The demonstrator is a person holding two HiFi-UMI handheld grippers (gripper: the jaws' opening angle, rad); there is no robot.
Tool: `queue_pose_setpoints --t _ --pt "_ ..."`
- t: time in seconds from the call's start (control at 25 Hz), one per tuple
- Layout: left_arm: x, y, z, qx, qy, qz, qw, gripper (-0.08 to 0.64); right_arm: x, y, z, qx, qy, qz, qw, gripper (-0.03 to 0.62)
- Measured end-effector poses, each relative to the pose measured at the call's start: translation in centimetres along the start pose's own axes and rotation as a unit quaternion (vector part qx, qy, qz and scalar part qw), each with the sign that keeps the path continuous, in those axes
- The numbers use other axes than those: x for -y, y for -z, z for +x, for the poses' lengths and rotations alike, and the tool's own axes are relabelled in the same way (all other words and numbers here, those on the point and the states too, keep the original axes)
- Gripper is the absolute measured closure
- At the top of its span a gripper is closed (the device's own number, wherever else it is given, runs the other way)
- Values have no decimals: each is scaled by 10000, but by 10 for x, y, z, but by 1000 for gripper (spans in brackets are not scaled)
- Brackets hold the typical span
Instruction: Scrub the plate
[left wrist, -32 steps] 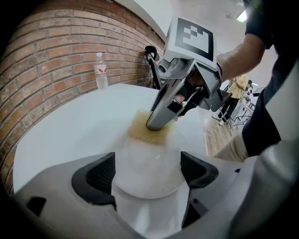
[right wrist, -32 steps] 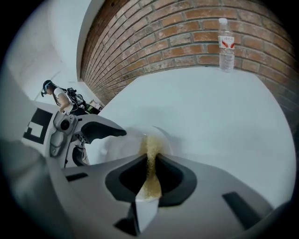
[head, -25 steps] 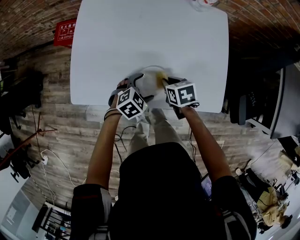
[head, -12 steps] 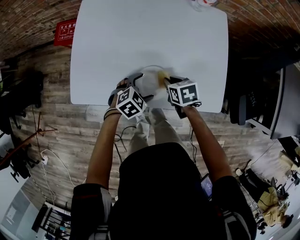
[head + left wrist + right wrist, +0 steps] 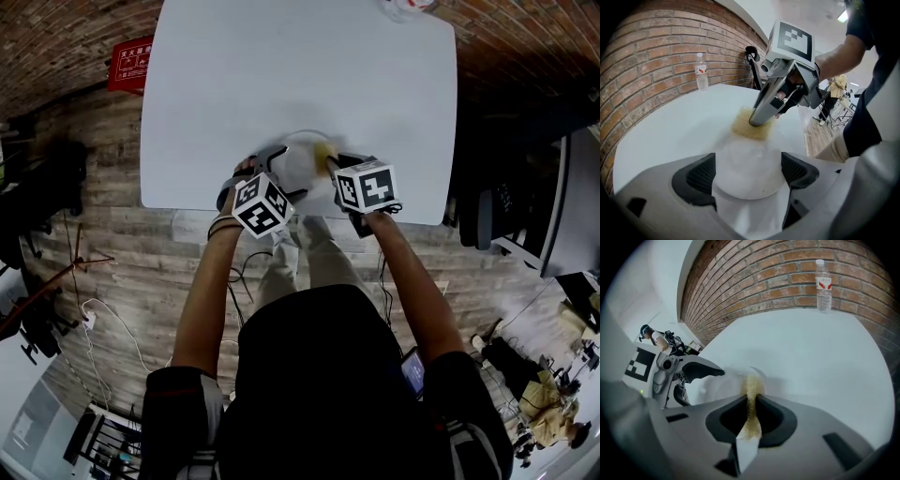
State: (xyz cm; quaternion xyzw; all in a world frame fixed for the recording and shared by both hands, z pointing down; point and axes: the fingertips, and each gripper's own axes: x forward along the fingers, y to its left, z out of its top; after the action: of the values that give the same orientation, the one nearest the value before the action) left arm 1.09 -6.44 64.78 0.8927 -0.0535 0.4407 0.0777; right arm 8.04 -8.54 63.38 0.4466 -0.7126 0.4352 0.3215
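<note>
A white plate [image 5: 298, 161] lies near the front edge of the white table [image 5: 281, 75]. My left gripper [image 5: 281, 173] holds it from the left; in the left gripper view the plate [image 5: 747, 168] fills the gap between the two dark pads [image 5: 696, 176]. My right gripper [image 5: 331, 161] is shut on a yellow sponge [image 5: 325, 152] and presses it onto the plate's far right rim. The right gripper view shows the sponge [image 5: 751, 399] pinched thin between the jaws, with the plate [image 5: 717, 385] and the left gripper [image 5: 701, 380] beyond it. The sponge [image 5: 751, 129] sits under the right gripper [image 5: 761, 117].
A clear water bottle [image 5: 824, 280] with a red label stands at the table's far edge by the brick wall [image 5: 656, 56]. The bottle [image 5: 701, 71] is well away from the plate. A red sign [image 5: 129, 64] lies on the floor beside the table.
The right gripper with the sponge has shifted slightly to the right along the plate's rim. The left gripper and the plate have stayed put.
</note>
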Motion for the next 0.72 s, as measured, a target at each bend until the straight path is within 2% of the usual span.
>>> queue_pose_setpoints --t 0.72 --pt "1 -1 -3 17 11 22 10000 144 -20 19 0 -94 -163 77 9998 546"
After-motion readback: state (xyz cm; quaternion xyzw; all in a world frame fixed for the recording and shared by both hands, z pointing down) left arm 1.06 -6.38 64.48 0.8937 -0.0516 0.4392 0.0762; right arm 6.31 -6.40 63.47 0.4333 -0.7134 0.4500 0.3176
